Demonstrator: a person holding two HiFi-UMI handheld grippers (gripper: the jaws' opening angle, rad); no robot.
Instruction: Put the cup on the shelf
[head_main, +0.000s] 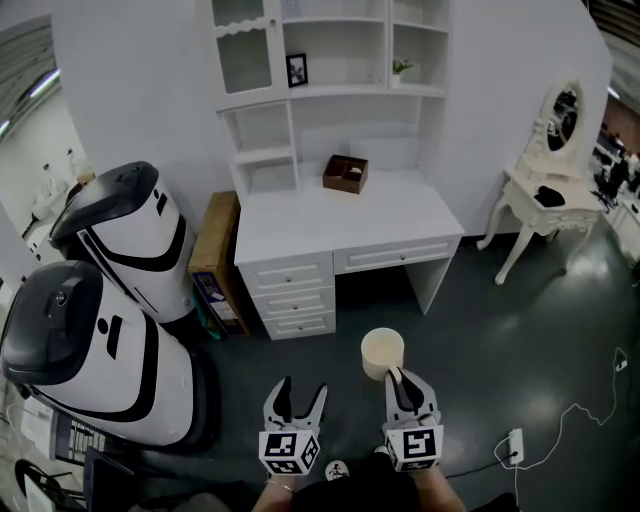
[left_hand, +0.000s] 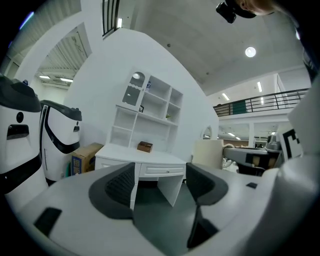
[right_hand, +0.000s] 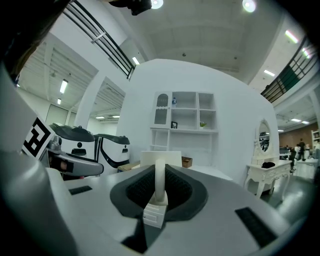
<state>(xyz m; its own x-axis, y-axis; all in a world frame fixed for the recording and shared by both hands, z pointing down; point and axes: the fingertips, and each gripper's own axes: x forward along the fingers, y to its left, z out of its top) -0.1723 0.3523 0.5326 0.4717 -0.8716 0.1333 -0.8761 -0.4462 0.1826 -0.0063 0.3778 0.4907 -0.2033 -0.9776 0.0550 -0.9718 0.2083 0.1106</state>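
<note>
Right claw (head_main: 400, 380) is clamped on the cup (head_main: 382, 352) handle, left claw (head_main: 297, 397) gaping empty. Carry step, I'd say; next, walk it to the shelf (head_main: 335, 92) and lift.

Cup (head_main: 382, 352): matt cream surface, smooth. Desk (head_main: 340, 225): painted white, smooth finish shown. Box (head_main: 345, 173): brown wood. Carton (head_main: 215, 250): matt cardboard. Floor (head_main: 520, 330): dark, polished, reflections seen. Machine shells (head_main: 130, 240): glossy white plastic, black trim.
</note>
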